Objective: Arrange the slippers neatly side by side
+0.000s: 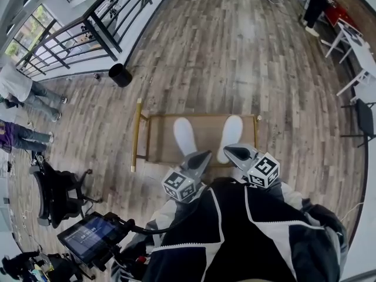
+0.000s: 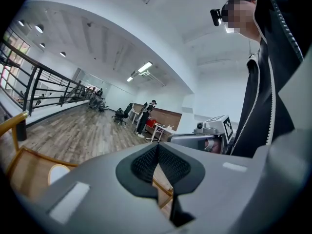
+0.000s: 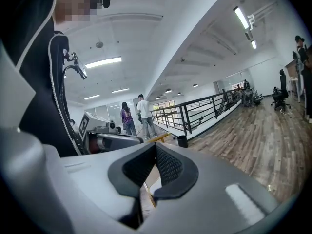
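On the low wooden rack, at twelve o'clock from the person, the two white slippers lie side by side with a gap between them. They look light, soft and floppy, so a pinch on the near rim seems best. The left gripper and right gripper hang at the slippers' six o'clock ends, both pressed together on nothing.

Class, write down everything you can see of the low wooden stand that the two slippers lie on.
The low wooden stand is rectangular, of light brown wood, with a raised rim and a paler yellow rail along its left side that juts past the corners. It stands on the plank floor. A white slipper and a second slipper lie on its top, apart, splaying outward at their far ends.
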Motion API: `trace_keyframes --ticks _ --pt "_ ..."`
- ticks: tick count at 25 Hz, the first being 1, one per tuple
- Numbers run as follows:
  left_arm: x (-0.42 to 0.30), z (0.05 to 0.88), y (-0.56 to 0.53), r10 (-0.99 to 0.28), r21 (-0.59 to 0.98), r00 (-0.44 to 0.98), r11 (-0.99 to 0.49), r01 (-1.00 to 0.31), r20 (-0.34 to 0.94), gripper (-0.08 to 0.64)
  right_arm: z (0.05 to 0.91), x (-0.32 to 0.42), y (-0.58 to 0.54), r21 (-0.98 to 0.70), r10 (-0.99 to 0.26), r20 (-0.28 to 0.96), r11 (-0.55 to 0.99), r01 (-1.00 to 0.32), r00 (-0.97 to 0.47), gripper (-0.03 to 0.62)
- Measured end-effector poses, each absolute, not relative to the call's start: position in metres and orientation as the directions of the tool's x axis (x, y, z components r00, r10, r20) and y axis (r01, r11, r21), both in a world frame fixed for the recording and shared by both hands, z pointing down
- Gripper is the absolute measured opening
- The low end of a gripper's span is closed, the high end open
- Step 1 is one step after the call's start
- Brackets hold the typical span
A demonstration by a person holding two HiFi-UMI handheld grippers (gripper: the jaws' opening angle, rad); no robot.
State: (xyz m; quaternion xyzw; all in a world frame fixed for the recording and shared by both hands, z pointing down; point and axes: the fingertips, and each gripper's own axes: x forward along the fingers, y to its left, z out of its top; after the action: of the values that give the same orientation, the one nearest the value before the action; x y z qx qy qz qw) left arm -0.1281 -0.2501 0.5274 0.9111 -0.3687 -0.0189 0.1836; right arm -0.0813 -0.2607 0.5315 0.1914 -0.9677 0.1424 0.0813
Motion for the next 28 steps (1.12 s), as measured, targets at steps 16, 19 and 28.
trace_keyframes --ticks 16,19,28 --pt "-0.222 0.666 -0.296 -0.753 0.311 0.403 -0.272 -0.911 0.521 0.115 0.525 -0.068 -0.257 -0.231 -0.369 0.209 0.881 -0.412 -0.906 0.005" --pt "-0.239 0.710 -0.299 -0.689 0.256 0.343 -0.231 -0.939 0.638 0.169 0.526 -0.065 -0.253 -0.228 -0.372 0.215 0.880 -0.417 -0.903 0.005" --pt "-0.260 0.793 -0.339 -0.585 0.235 0.249 -0.101 -0.967 0.771 0.209 0.540 -0.046 -0.256 -0.220 -0.407 0.277 0.855 -0.470 -0.870 0.005"
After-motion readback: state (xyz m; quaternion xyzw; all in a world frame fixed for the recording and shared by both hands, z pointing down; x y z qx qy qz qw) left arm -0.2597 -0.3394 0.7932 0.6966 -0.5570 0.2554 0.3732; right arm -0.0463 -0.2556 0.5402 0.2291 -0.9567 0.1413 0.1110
